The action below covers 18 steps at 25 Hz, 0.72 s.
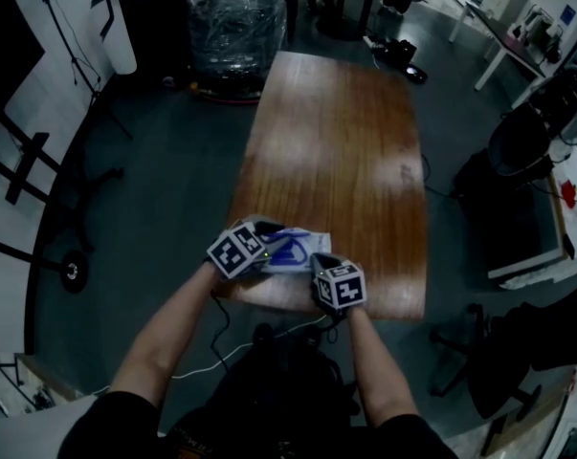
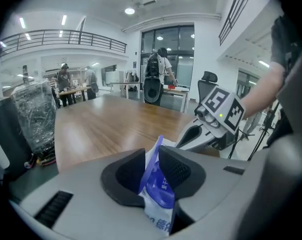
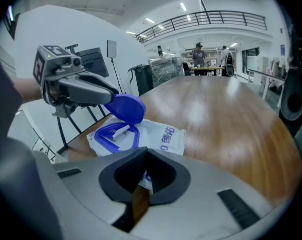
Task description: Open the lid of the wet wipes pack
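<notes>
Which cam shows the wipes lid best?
Right gripper view: the blue lid stands flipped up off the wet wipes pack, pinched by the left tongs. Left gripper view shows it only edge-on between its own jaws. Head view: tiny, partly behind the left tongs.

Bare tabletop point(image 1: 345, 132) beyond the wipes pack point(image 1: 302, 245); wrapped bundle point(image 1: 226, 17) far off.
</notes>
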### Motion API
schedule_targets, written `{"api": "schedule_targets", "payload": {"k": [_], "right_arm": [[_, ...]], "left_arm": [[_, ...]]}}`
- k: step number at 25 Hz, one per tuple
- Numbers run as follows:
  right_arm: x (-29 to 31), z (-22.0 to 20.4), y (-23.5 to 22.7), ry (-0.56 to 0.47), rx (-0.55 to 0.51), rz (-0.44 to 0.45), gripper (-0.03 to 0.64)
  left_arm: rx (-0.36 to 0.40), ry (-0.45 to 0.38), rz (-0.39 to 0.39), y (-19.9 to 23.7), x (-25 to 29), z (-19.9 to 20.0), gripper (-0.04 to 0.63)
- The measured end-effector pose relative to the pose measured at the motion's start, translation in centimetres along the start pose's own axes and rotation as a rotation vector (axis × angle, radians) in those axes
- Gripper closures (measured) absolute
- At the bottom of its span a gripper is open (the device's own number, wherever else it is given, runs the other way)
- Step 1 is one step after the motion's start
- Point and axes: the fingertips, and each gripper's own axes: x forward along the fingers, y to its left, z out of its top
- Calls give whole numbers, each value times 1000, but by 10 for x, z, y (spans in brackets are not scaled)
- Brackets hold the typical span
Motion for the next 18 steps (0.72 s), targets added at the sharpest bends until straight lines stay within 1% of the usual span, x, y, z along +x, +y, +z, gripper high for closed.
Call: {"api": "schedule_targets", "payload": {"k": [5,9,13,18], "right_arm": [[-1,-2,0,-7,15,-8,606],[0,-2,3,1,16,-2,606],[3,3,1,-1,19,5,606],[3,0,3,4,27,4,606]], "left_arm": [[-30,-35,65,25,9,7,514],[-70,-49,96,44,16,6,502],[-92,-50,131,63,23,6,500],[-99,-36,164,72,31,-3,494]]}}
